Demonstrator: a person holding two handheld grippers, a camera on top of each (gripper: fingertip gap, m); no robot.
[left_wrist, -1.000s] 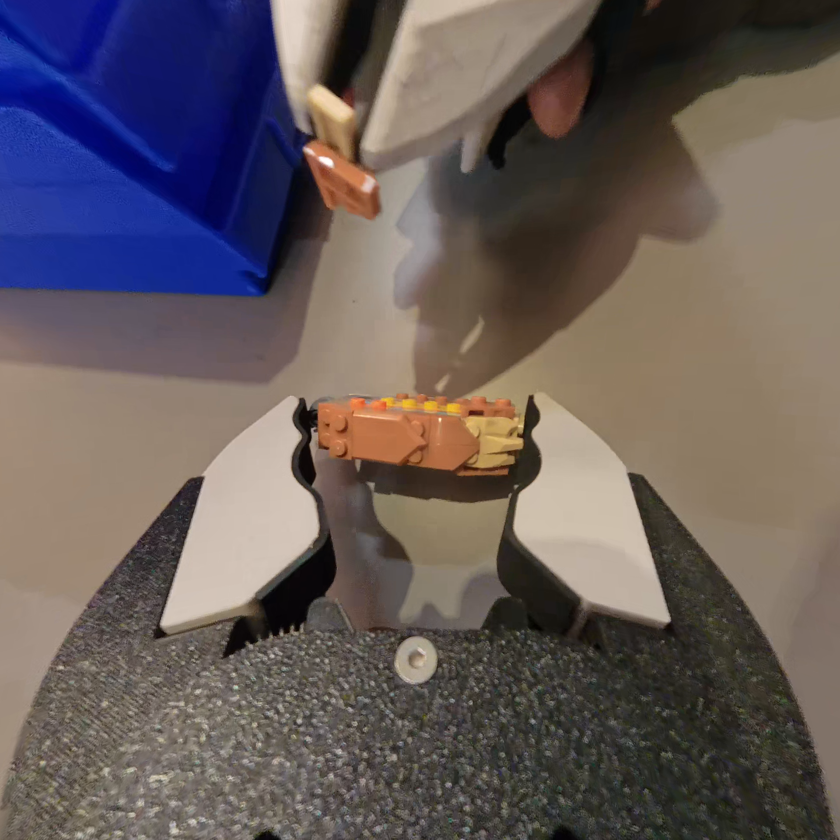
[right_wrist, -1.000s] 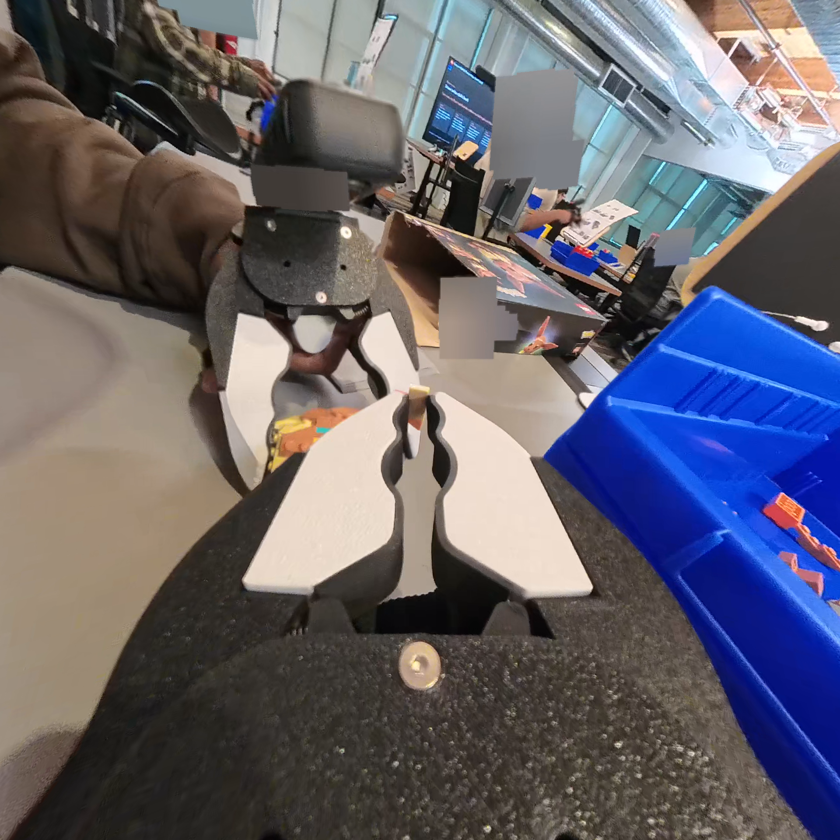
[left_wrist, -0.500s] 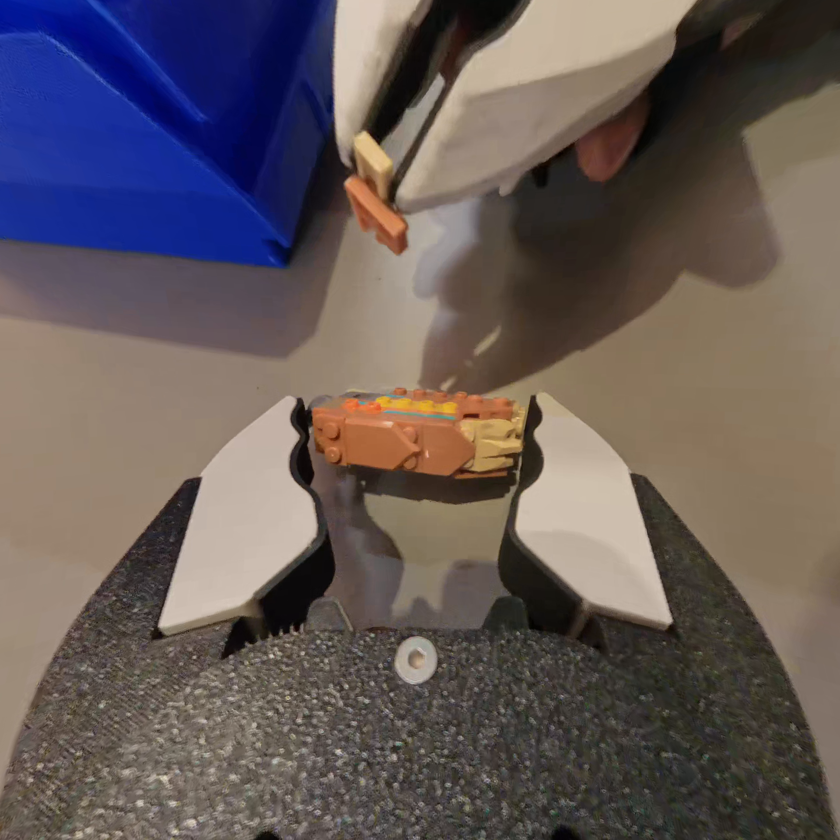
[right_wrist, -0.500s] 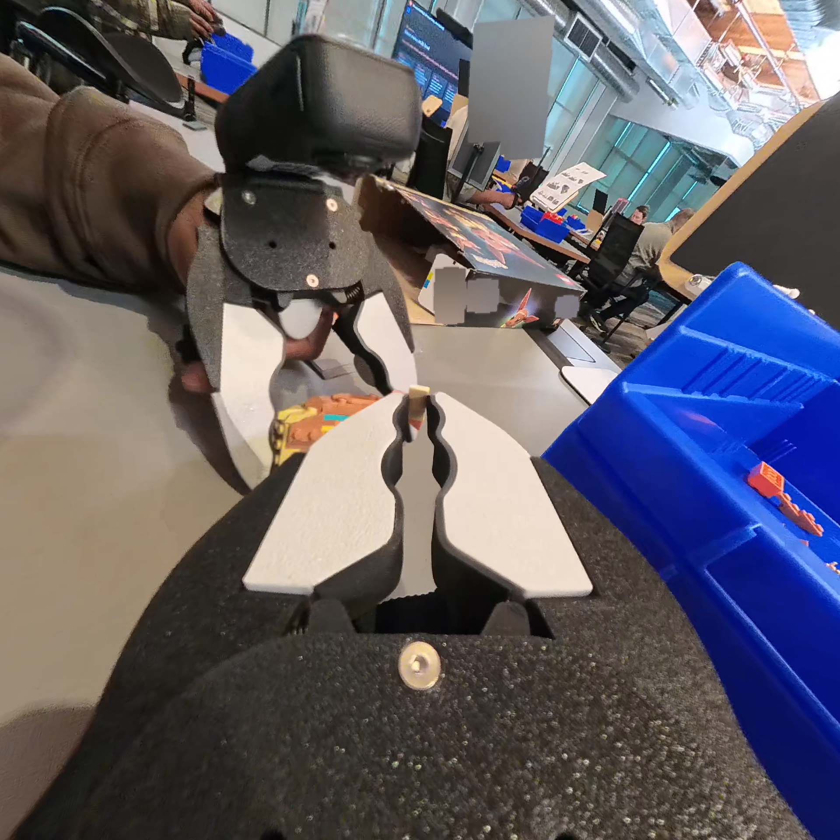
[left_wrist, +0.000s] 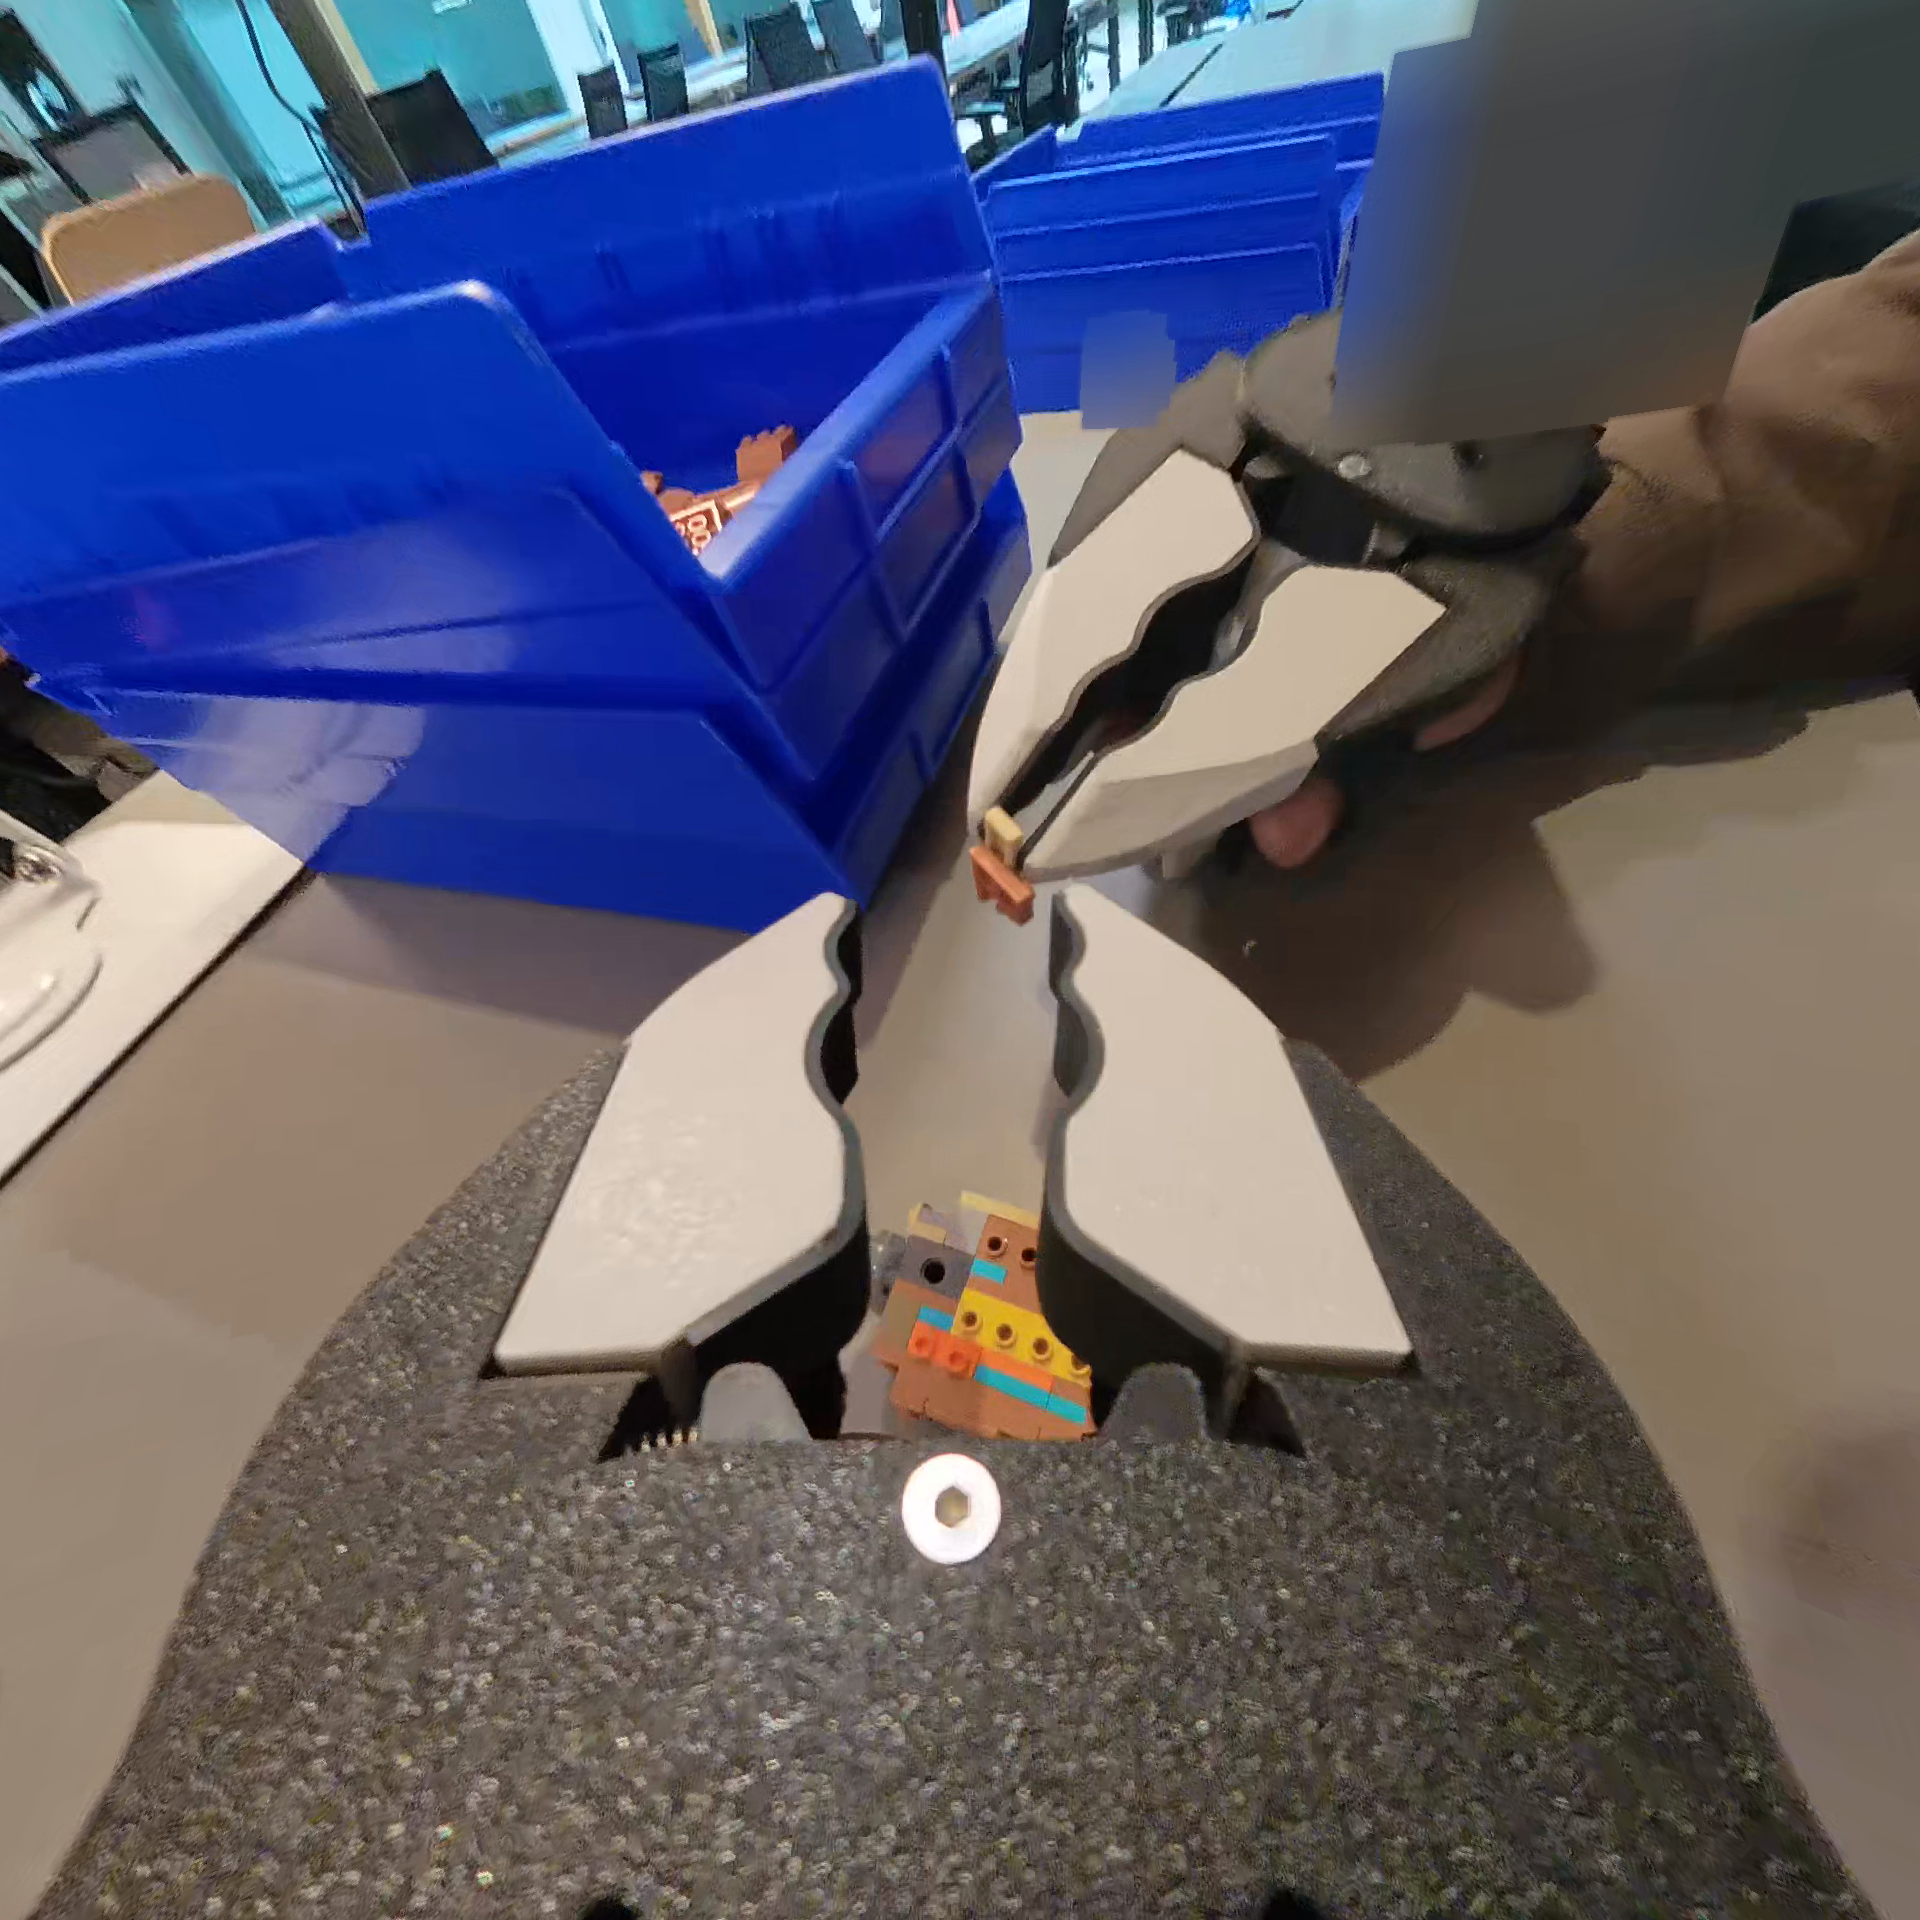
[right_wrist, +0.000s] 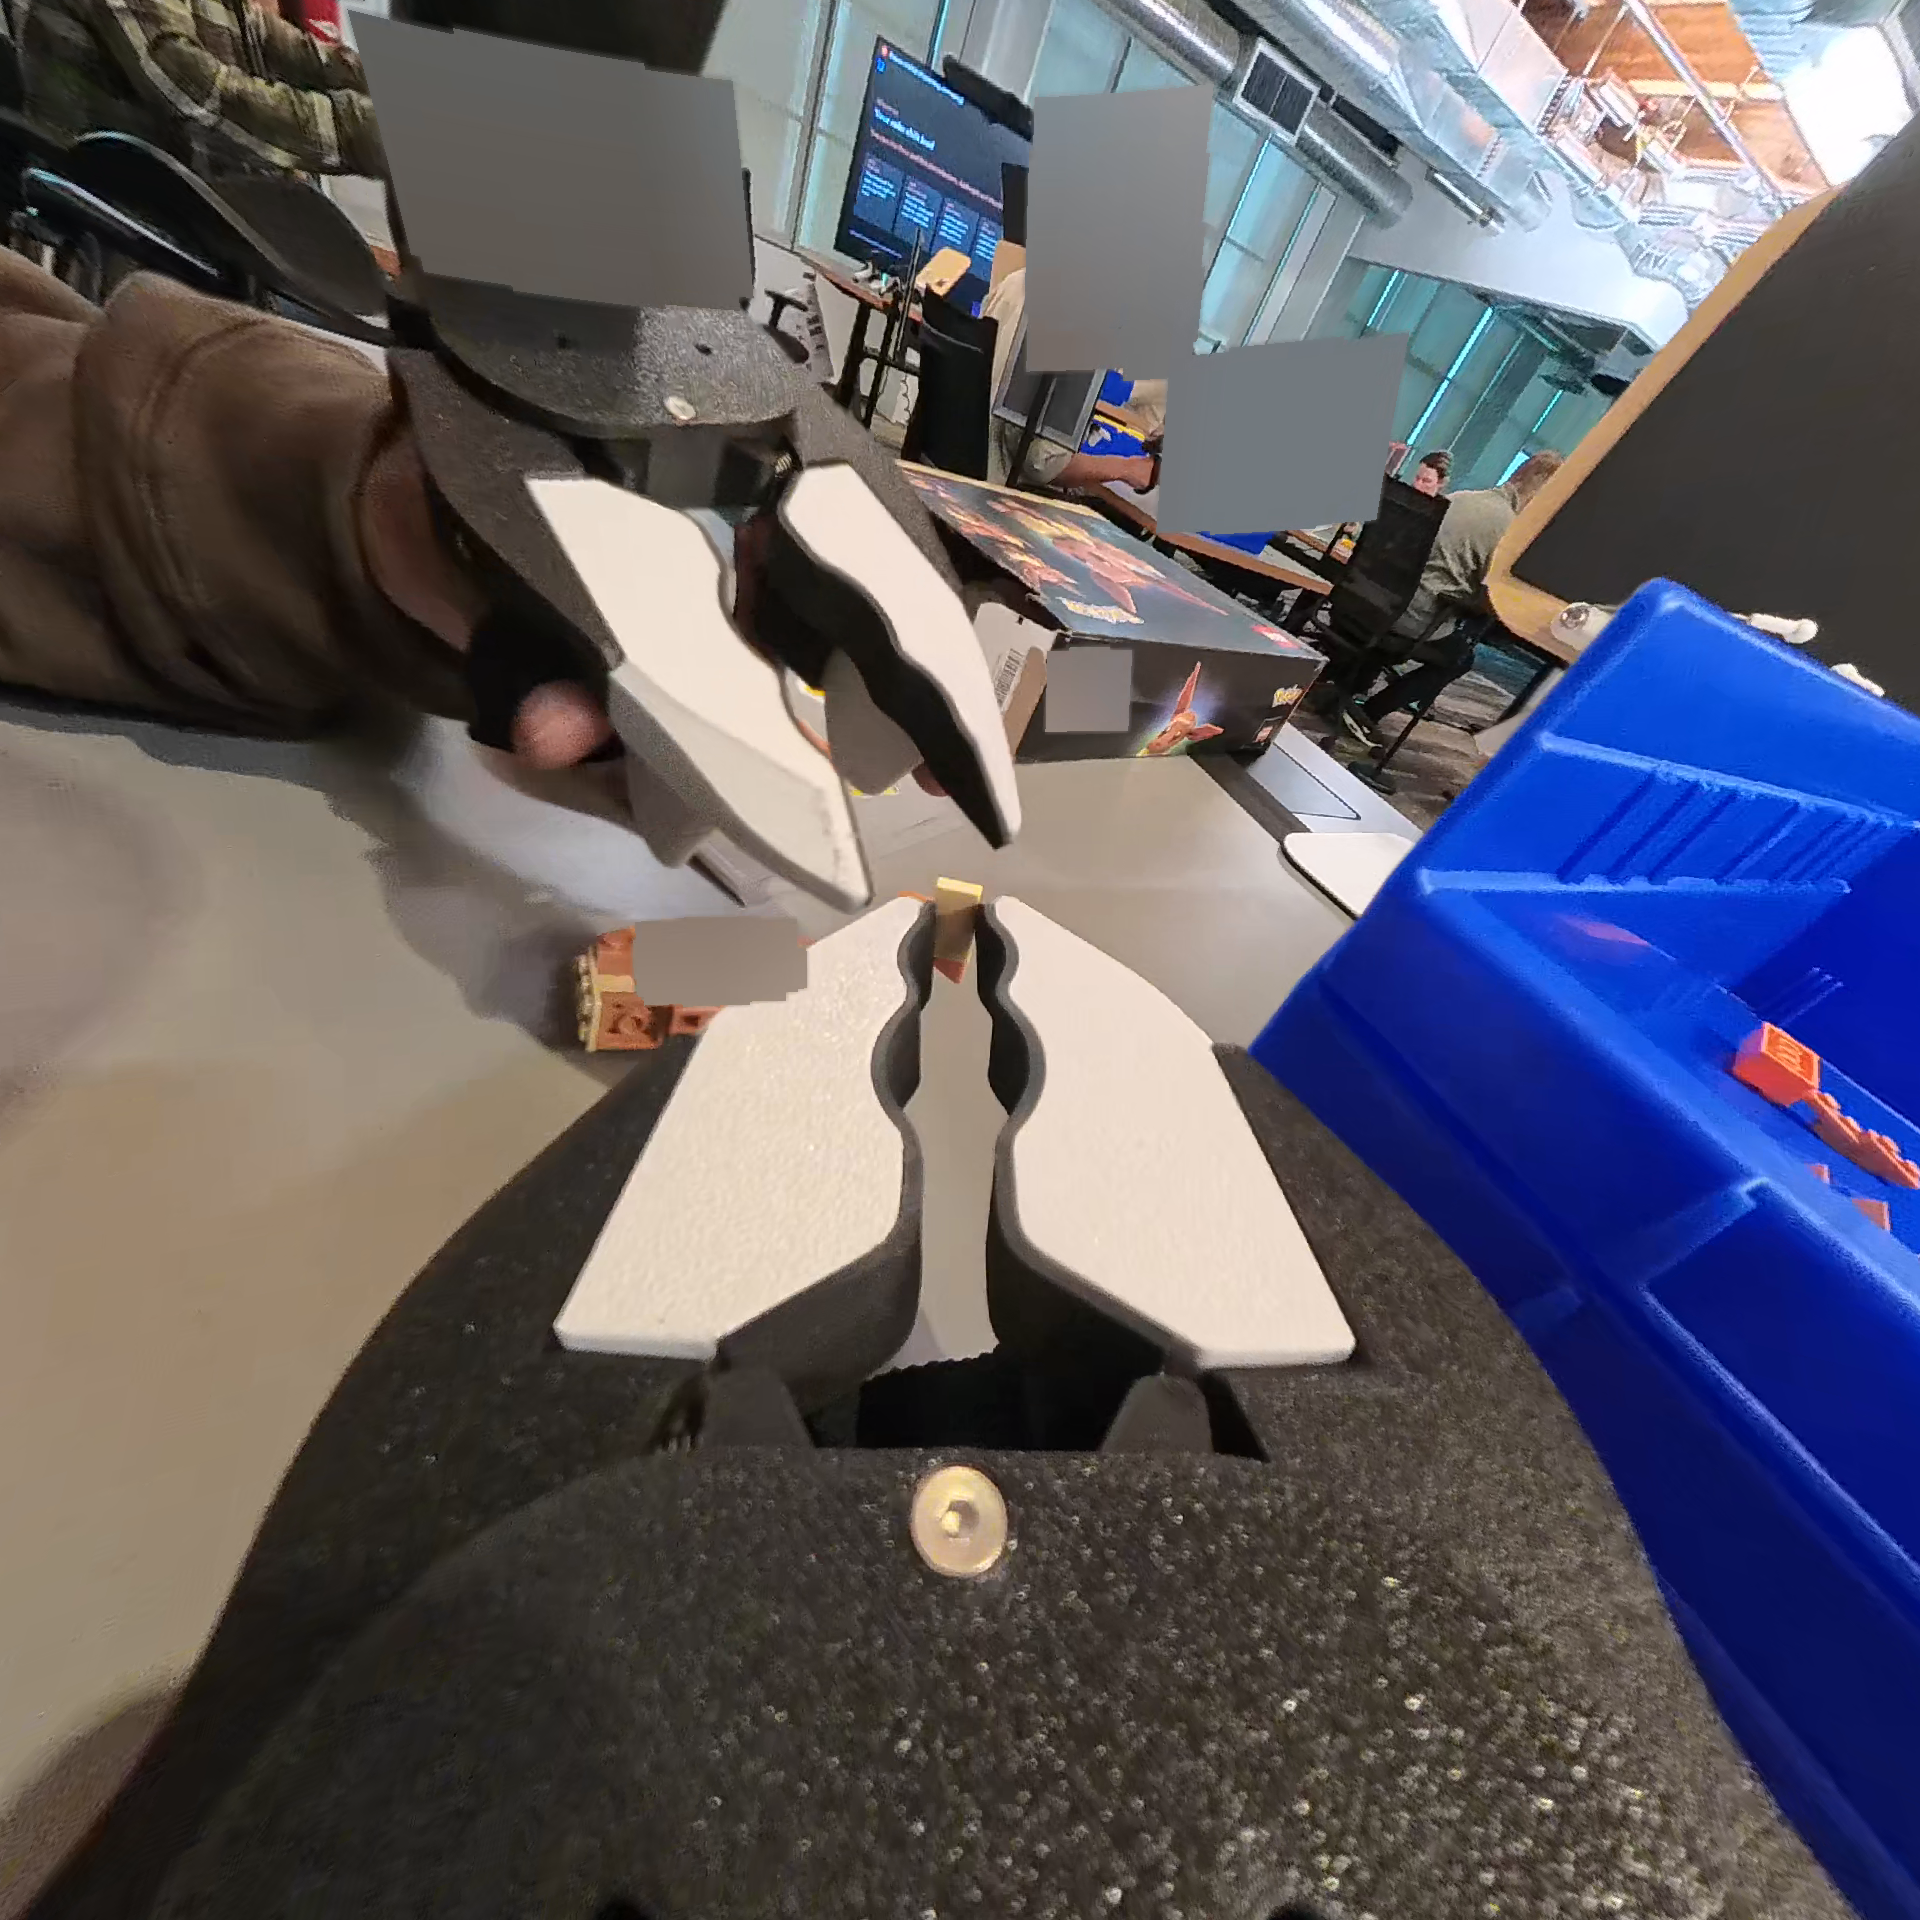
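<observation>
Two hand-held grippers over a brick model (left_wrist: 982, 1325) on the bench (left_wrist: 312, 1060).
Left hand-held gripper (left_wrist: 951, 914) gapes empty above the model; right hand-held gripper (right_wrist: 951, 920) pinches a tan-brown piece (right_wrist: 954, 925) beside the blue bin (right_wrist: 1621, 1039).

glossy blue plastic bin (left_wrist: 499, 582) | matt grey smooth tabletop (left_wrist: 312, 1091) | grainy black foam-like left gripper body (left_wrist: 935, 1662) | shiny metal screw (left_wrist: 951, 1507)

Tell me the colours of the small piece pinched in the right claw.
Tan on top, reddish-brown below: the small piece in the right claw shows best in the left wrist view.
</observation>
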